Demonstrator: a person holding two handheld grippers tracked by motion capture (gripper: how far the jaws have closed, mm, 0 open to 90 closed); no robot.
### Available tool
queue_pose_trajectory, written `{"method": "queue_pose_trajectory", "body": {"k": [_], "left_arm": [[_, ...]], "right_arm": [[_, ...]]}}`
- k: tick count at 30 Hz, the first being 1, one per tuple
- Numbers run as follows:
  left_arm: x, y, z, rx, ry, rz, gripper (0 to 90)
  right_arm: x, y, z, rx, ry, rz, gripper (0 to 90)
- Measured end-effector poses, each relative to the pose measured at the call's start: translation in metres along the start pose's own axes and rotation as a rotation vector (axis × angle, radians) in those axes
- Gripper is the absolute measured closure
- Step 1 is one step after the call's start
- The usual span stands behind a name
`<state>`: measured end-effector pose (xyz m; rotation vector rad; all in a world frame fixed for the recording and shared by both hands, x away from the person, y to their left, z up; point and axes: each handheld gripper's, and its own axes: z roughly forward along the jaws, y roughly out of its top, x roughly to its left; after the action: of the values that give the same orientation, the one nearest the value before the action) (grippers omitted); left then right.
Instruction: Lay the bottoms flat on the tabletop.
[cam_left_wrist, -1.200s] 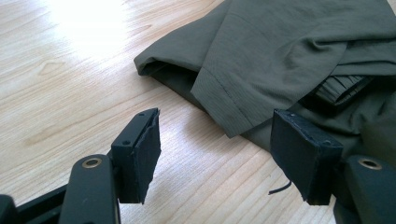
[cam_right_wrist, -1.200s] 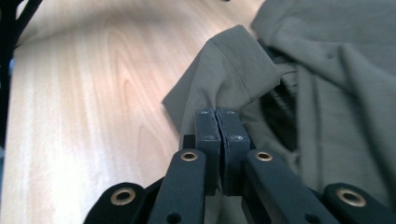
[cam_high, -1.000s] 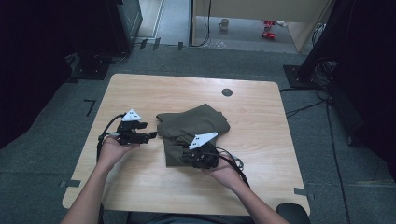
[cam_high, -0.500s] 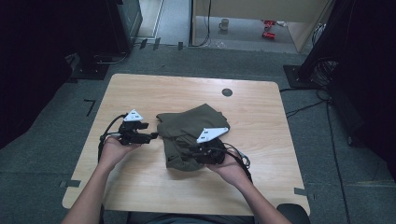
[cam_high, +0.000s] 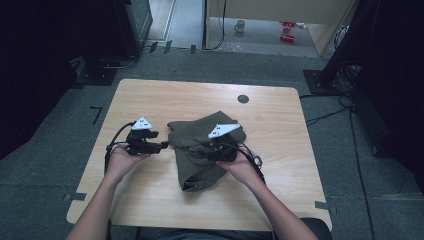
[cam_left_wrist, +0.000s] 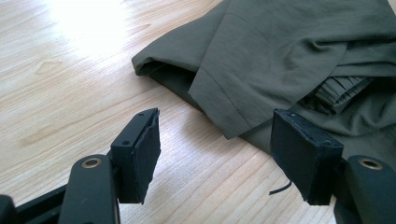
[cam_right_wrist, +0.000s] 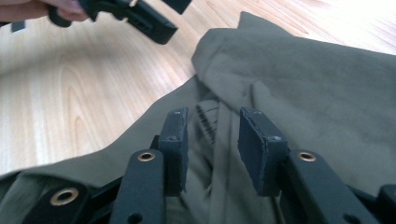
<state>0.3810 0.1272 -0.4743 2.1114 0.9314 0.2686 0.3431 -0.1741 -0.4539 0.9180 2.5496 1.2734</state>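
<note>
While the right gripper (cam_right_wrist: 212, 149), jaws just parting over the crumpled olive-green fabric garment (cam_high: 205, 150), released its fold, the left gripper (cam_left_wrist: 224, 154) stood spread and empty near the table's (cam_high: 150, 95) left edge, so the fold risked slumping loose.

Overhead light falls on the pale wooden worktop (cam_high: 150, 100) while the floor around it sinks into darkness, white glare burns the worktop's far grain in both gripper views, and the right gripper view is softly blurred.
</note>
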Motion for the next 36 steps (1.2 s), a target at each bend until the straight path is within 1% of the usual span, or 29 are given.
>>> {"method": "queue_pose_trajectory", "body": {"k": [1, 4, 5, 6, 8, 10, 11, 15, 16, 18, 20, 21, 22, 24, 25, 26, 28, 30, 31, 32, 33, 34, 35, 36], "left_arm": [[0.0, 0.0, 0.0, 0.0, 0.0, 0.0, 33.4], [0.0, 0.0, 0.0, 0.0, 0.0, 0.0, 33.4], [0.0, 0.0, 0.0, 0.0, 0.0, 0.0, 33.4], [0.0, 0.0, 0.0, 0.002, 0.0, 0.002, 33.4], [0.0, 0.0, 0.0, 0.001, -0.001, 0.003, 33.4], [0.0, 0.0, 0.0, 0.005, -0.004, 0.002, 33.4], [0.0, 0.0, 0.0, 0.004, -0.005, 0.0, 33.4], [0.0, 0.0, 0.0, 0.005, -0.006, -0.001, 33.4], [0.0, 0.0, 0.0, 0.004, -0.006, 0.001, 33.4], [0.0, 0.0, 0.0, 0.004, -0.005, 0.002, 33.4], [0.0, -0.001, 0.0, 0.004, -0.006, 0.0, 33.4], [0.001, -0.001, 0.0, 0.005, -0.006, 0.0, 33.4], [0.001, -0.001, 0.0, 0.006, -0.006, -0.003, 33.4], [0.001, -0.001, 0.0, 0.005, -0.005, -0.003, 33.4], [0.001, -0.001, 0.0, 0.005, -0.005, -0.003, 33.4], [0.001, -0.001, 0.0, 0.005, -0.005, -0.003, 33.4], [0.001, -0.001, 0.0, 0.003, -0.004, 0.0, 33.4], [0.0, -0.001, 0.0, 0.003, -0.003, 0.0, 33.4], [0.0, 0.0, 0.0, 0.003, -0.004, 0.0, 33.4], [0.0, 0.0, 0.0, 0.003, -0.003, 0.001, 33.4], [0.0, 0.0, 0.0, 0.003, -0.003, 0.001, 33.4], [0.0, 0.0, 0.0, 0.004, -0.003, 0.002, 33.5], [0.0, 0.0, 0.0, 0.004, -0.003, 0.002, 33.5], [0.0, 0.0, 0.0, 0.004, -0.002, 0.002, 33.5]], "right_arm": [[0.0, 0.0, 0.0, 0.0, 0.0, 0.0, 61.6], [-0.006, 0.007, 0.009, -0.018, -0.015, 0.002, 59.6], [-0.006, 0.007, 0.009, -0.018, -0.015, 0.002, 59.6], [-0.009, 0.01, 0.014, -0.03, -0.012, 0.006, 58.8], [-0.011, 0.012, 0.016, -0.03, -0.012, 0.013, 57.6], [-0.012, 0.016, 0.024, -0.015, -0.021, 0.003, 57.2], [-0.012, 0.017, 0.026, -0.014, -0.028, -0.001, 57.3], [-0.014, 0.021, 0.032, -0.013, -0.03, -0.003, 56.0], [-0.016, 0.024, 0.037, 0.001, -0.017, -0.003, 55.7], [-0.016, 0.025, 0.039, 0.006, -0.023, -0.004, 55.8], [-0.017, 0.027, 0.043, 0.011, -0.035, -0.014, 56.4], [-0.017, 0.027, 0.045, 0.022, -0.05, -0.025, 56.4], [-0.017, 0.028, 0.05, 0.057, -0.074, -0.042, 55.8], [-0.019, 0.026, 0.054, 0.077, -0.072, -0.038, 55.8], [-0.019, 0.026, 0.054, 0.077, -0.072, -0.038, 55.8], [-0.02, 0.024, 0.059, 0.098, -0.074, -0.032, 57.3], [-0.021, 0.023, 0.061, 0.104, -0.071, -0.028, 58.6], [-0.022, 0.023, 0.063, 0.105, -0.064, -0.018, 63.1], [-0.022, 0.022, 0.064, 0.109, -0.068, -0.011, 65.8], [-0.022, 0.021, 0.067, 0.117, -0.072, -0.011, 72.6], [-0.022, 0.021, 0.067, 0.117, -0.072, -0.011, 72.6], [-0.021, 0.02, 0.069, 0.125, -0.083, -0.015, 80.4], [-0.021, 0.02, 0.069, 0.125, -0.083, -0.015, 80.4], [-0.02, 0.02, 0.07, 0.123, -0.1, -0.021, 86.0]]}}
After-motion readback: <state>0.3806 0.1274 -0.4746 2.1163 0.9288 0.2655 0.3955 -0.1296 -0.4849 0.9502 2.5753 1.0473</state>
